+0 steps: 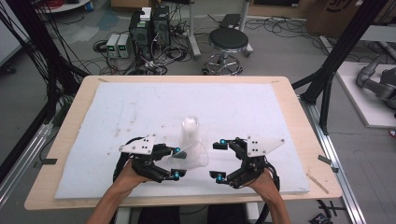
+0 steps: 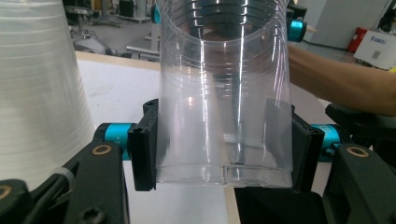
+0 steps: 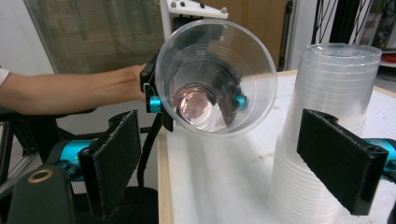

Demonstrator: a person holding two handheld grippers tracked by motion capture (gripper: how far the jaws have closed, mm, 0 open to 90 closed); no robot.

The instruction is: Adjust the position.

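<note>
The tabletop (image 1: 74,140), covered by a white foam sheet (image 1: 140,107), carries an upside-down stack of clear plastic cups (image 1: 189,133) standing near its middle, slightly toward the person's side. From the stack, the left gripper (image 1: 173,162) sits at about seven o'clock and the right gripper (image 1: 218,160) at about four o'clock, each held in a hand that enters from the near edge. The left gripper's fingers (image 2: 142,144) are clenched on the base end of a single clear cup (image 1: 196,155), which lies tilted on its side in the air just in front of the stack, with its open mouth turned toward three o'clock, facing the right gripper. In the left gripper view the cup (image 2: 224,93) sits squarely between the two pads, pinched near its bottom rim, with the stack (image 2: 37,84) just beside it. In the right gripper view the cup's mouth (image 3: 215,77) looks straight at the camera, and the right fingers (image 3: 343,158) stand spread wide and grip nothing; the stack (image 3: 327,116) rises close by one pad. By my judgement one cup has been separated from the stack and the step in hand is presenting it for a handover or for setting it down. The next move calls for the right gripper to close gently on the rim without crushing the thin wall, or for the left to turn the cup upright and lower it onto the foam clear of the stack.
</note>
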